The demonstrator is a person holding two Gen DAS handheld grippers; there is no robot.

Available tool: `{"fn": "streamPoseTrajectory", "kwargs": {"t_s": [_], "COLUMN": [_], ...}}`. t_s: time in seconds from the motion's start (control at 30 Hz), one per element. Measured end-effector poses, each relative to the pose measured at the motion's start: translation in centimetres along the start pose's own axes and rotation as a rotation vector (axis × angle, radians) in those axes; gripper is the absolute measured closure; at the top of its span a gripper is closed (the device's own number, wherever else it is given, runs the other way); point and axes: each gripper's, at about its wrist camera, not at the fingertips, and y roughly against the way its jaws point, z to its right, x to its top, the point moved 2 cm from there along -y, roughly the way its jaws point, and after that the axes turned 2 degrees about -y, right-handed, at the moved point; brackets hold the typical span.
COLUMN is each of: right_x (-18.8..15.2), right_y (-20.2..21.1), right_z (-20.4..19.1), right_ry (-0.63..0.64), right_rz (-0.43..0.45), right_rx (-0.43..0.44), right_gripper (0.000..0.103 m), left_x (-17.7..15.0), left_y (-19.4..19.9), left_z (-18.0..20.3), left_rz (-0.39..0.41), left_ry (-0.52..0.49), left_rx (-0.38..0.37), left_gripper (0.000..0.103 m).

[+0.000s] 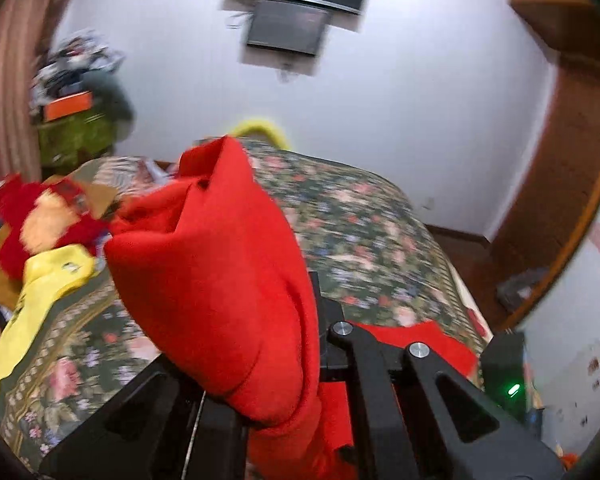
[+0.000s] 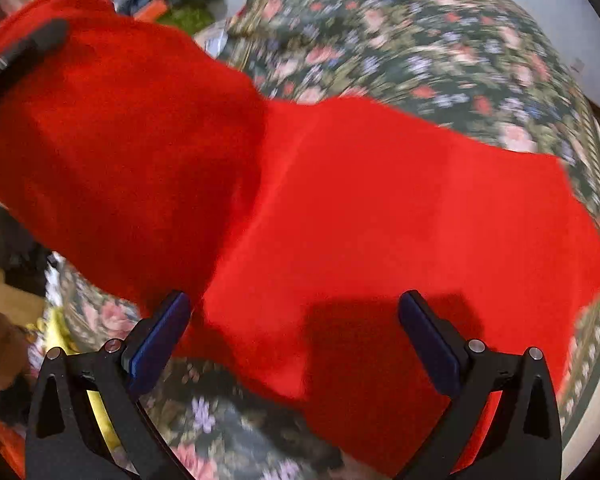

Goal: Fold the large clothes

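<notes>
A large red garment (image 2: 380, 208) lies partly spread on a floral bedspread (image 2: 420, 40). My left gripper (image 1: 296, 344) is shut on a bunched part of the red garment (image 1: 220, 272) and holds it lifted above the bed; the cloth hides its fingertips. The left gripper (image 2: 24, 56) also shows in the right wrist view, at the upper left, under the raised fold. My right gripper (image 2: 296, 340) is open and empty, with its blue pads (image 2: 160, 340) spread just above the near part of the garment.
A yellow cloth (image 1: 40, 288) and a red and tan plush item (image 1: 40, 220) lie at the bed's left side. A cluttered green stand (image 1: 76, 128) is at the back left. A wooden wardrobe (image 1: 560, 160) stands right. A dark screen (image 1: 296, 4) hangs on the wall.
</notes>
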Motion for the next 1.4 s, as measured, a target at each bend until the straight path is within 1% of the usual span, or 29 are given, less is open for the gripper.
{"fn": "streamPoseTrajectory", "kwargs": {"t_s": [0.07,0.1,0.13,0.17,0.2,0.3,0.37,0.4,0.47,0.5,0.57,0.6,0.63,0.67,0.7,0.73,0.77,0.8,0.87,0.9,0.93,1.03,1.1,1.17,1.2,1.23,1.33,1.37,1.4], "right_x": [-0.5,-0.9,-1.2,-1.9,-2.5,-5.5,-7.0,-8.3,-9.3,-10.2,-10.8,-11.1,-11.2,-11.4,-11.4,-11.2,-11.1,-10.9,-10.6,-10.3,-10.1,-9.3,-8.6,-7.9,-7.6,-7.4,-6.6,-6.4,-6.3], "right_y": [2.2,3.8,4.6,5.9,6.8,9.8,11.3,12.1,13.1,13.7,14.4,14.8,15.2,15.5,15.9,16.1,16.4,16.6,16.7,16.9,16.9,16.6,16.0,14.8,14.1,13.5,10.7,9.6,8.5], "right_z": [1.8,3.6,4.6,6.7,8.1,13.3,15.5,17.0,18.1,18.7,19.0,18.9,18.8,18.6,18.2,17.8,17.3,16.8,15.7,15.0,14.3,11.9,10.3,8.8,8.3,7.8,6.9,7.0,7.3], "right_ry": [-0.030,-0.046,-0.057,-0.088,-0.118,-0.263,-0.335,-0.377,-0.419,-0.440,-0.453,-0.454,-0.451,-0.448,-0.441,-0.434,-0.428,-0.419,-0.402,-0.390,-0.379,-0.333,-0.298,-0.265,-0.254,-0.248,-0.231,-0.238,-0.254], "right_rz": [0.051,0.083,0.095,0.109,0.116,0.141,0.150,0.157,0.163,0.168,0.176,0.185,0.195,0.203,0.219,0.230,0.240,0.253,0.273,0.284,0.288,0.292,0.287,0.272,0.262,0.255,0.214,0.191,0.163], "right_rx": [-0.026,-0.081,-0.118,-0.172,-0.196,-0.234,-0.248,-0.258,-0.270,-0.271,-0.264,-0.259,-0.255,-0.250,-0.239,-0.230,-0.220,-0.209,-0.189,-0.174,-0.163,-0.135,-0.121,-0.106,-0.102,-0.101,-0.087,-0.087,-0.088], "right_gripper": [0.000,0.000,0.000,0.000,0.000,0.000,0.000,0.000,0.000,0.000,0.000,0.000,0.000,0.000,0.000,0.000,0.000,0.000,0.000,0.000,0.000,0.000,0.000,0.000,0.000,0.000,0.000,0.000,0.000], "left_x": [-0.4,-0.9,-1.6,-2.3,-3.0,-6.7,-10.0,-11.7,-14.9,-15.7,-16.1,-15.8,-15.4,-15.0,-15.1,-14.8,-14.3,-13.6,-12.3,-11.3,-10.6,-8.4,-7.6,-7.3,-7.6,-7.9,-10.2,-11.2,-11.7], "left_y": [-0.7,-1.0,-1.5,-2.2,-2.7,-5.6,-7.8,-8.9,-10.6,-10.9,-10.5,-9.9,-9.3,-8.7,-8.0,-7.0,-6.2,-4.9,-2.8,-2.4,-1.7,-0.7,-0.7,-1.7,-2.3,-2.5,-4.9,-5.3,-5.4], "left_z": [3.2,4.7,6.1,7.4,8.6,12.5,14.5,15.2,15.9,16.0,16.1,16.1,16.1,16.1,16.2,16.1,16.1,15.6,14.4,13.6,12.7,10.0,8.0,6.1,5.1,4.5,2.8,2.7,2.5], "left_rz": [-0.030,-0.053,-0.083,-0.115,-0.142,-0.290,-0.420,-0.493,-0.634,-0.658,-0.659,-0.652,-0.651,-0.653,-0.653,-0.641,-0.623,-0.583,-0.525,-0.496,-0.467,-0.379,-0.351,-0.351,-0.366,-0.380,-0.474,-0.490,-0.485], "left_ry": [-0.019,-0.023,-0.028,-0.032,-0.037,-0.086,-0.131,-0.157,-0.197,-0.216,-0.242,-0.251,-0.265,-0.279,-0.287,-0.300,-0.308,-0.314,-0.289,-0.271,-0.257,-0.236,-0.229,-0.208,-0.194,-0.188,-0.183,-0.197,-0.207], "left_rx": [-0.071,-0.108,-0.143,-0.176,-0.203,-0.290,-0.343,-0.355,-0.367,-0.353,-0.358,-0.365,-0.379,-0.392,-0.401,-0.406,-0.397,-0.372,-0.359,-0.357,-0.347,-0.267,-0.215,-0.154,-0.131,-0.123,-0.085,-0.071,-0.065], "left_gripper": [0.100,0.100,0.100,0.100,0.100,0.100,0.100,0.100,0.100,0.100,0.100,0.095,0.087,0.080,0.066,0.061,0.061,0.060,0.059,0.058,0.054,0.045,0.041,0.040,0.040,0.040,0.040,0.040,0.038]}}
